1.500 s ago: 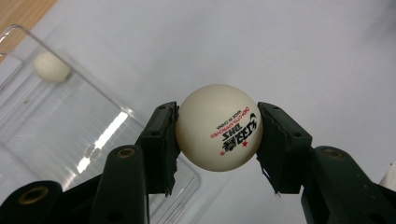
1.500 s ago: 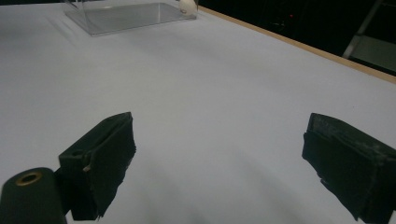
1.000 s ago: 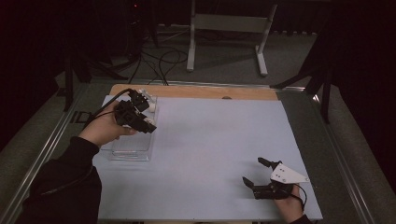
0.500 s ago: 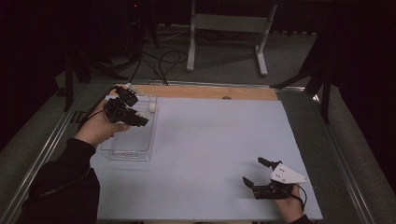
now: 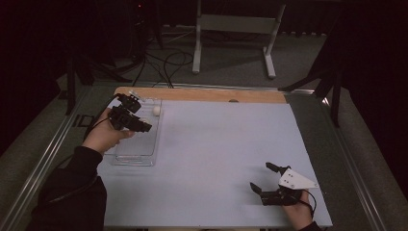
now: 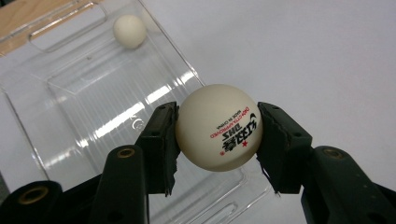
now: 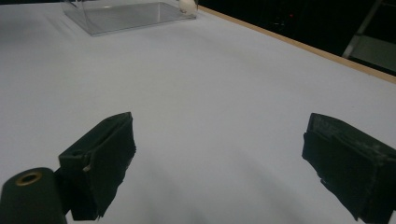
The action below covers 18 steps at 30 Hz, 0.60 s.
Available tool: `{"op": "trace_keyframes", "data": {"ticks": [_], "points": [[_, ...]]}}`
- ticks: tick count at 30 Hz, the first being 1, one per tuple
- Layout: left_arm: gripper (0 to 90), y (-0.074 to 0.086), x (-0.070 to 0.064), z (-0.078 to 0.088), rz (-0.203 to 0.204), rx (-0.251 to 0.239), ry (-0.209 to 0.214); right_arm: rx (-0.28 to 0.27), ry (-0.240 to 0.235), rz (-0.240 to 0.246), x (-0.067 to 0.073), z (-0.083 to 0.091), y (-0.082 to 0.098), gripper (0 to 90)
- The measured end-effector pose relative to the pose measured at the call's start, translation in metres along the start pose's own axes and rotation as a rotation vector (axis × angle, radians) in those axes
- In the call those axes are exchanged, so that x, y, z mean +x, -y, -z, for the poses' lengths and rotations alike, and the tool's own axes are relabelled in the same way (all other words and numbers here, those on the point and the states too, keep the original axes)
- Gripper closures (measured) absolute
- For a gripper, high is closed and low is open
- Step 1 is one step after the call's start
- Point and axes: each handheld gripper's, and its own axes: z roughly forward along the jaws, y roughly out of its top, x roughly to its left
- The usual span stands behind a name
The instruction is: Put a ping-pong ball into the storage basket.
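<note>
Left gripper view has the left claw [image 6: 217, 128] clamped on a white ball [image 6: 218, 127] with printed lettering, one pad pressing each side, held above a clear plastic tray [image 6: 70, 107]. A second ball [image 6: 129, 31] already lies at the tray's far end. From the high view, that claw [image 5: 143, 128] hangs over the tray [image 5: 139, 159] at the left of the white tabletop [image 5: 216, 144], while the right claw [image 5: 265, 178] rests near the front right corner, its jaws spread wide with nothing between them.

The likely trouble is the drop. A ball this light and springy, let go from too high, could bounce off the hard tray floor and over the low wall, then roll away across the tabletop. It might also knock the second ball [image 5: 156, 110] about. Tilting the claw while the grip loosens could let the ball slip out sideways, beyond the tray.
</note>
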Motion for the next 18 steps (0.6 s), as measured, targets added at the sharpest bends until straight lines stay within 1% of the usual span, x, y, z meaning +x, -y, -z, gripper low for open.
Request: {"op": "trace_keyframes", "data": {"ticks": [4, 6, 7, 9, 11, 12, 13, 15, 16, 18], "points": [[52.1, 0.004, 0.002, -0.01, 0.004, 0.019, 0.001, 0.002, -0.005, -0.001, 0.0, -0.001, 0.0, 9.2], [52.1, 0.005, 0.004, -0.015, 0.01, 0.02, 0.012, 0.003, -0.005, 0.0, 0.0, -0.001, 0.0, 9.2], [52.1, 0.006, 0.004, -0.018, 0.013, 0.026, 0.006, 0.001, -0.004, 0.0, 0.0, -0.001, 0.0, 9.2], [52.1, 0.008, 0.006, -0.023, 0.025, 0.028, 0.014, 0.001, -0.003, 0.0, 0.0, 0.0, 0.0, 9.2], [52.1, 0.008, 0.006, -0.025, 0.028, 0.035, 0.012, 0.001, -0.004, 0.0, 0.0, 0.0, 0.0, 9.2], [52.1, 0.009, 0.007, -0.029, 0.035, 0.042, 0.025, 0.001, -0.005, 0.001, 0.0, 0.0, 0.0, 9.2], [52.1, 0.01, 0.008, -0.032, 0.036, 0.048, 0.023, 0.0, -0.008, -0.003, 0.0, -0.001, 0.001, 9.2], [52.1, 0.012, 0.01, -0.036, 0.04, 0.059, 0.033, 0.002, -0.009, -0.004, 0.0, -0.001, 0.001, 9.2], [52.1, 0.013, 0.011, -0.038, 0.043, 0.062, 0.026, 0.002, -0.009, -0.005, 0.0, -0.001, 0.001, 9.2], [52.1, 0.014, 0.012, -0.042, 0.045, 0.068, 0.044, 0.001, -0.007, -0.004, 0.0, -0.001, 0.001, 9.2]]}}
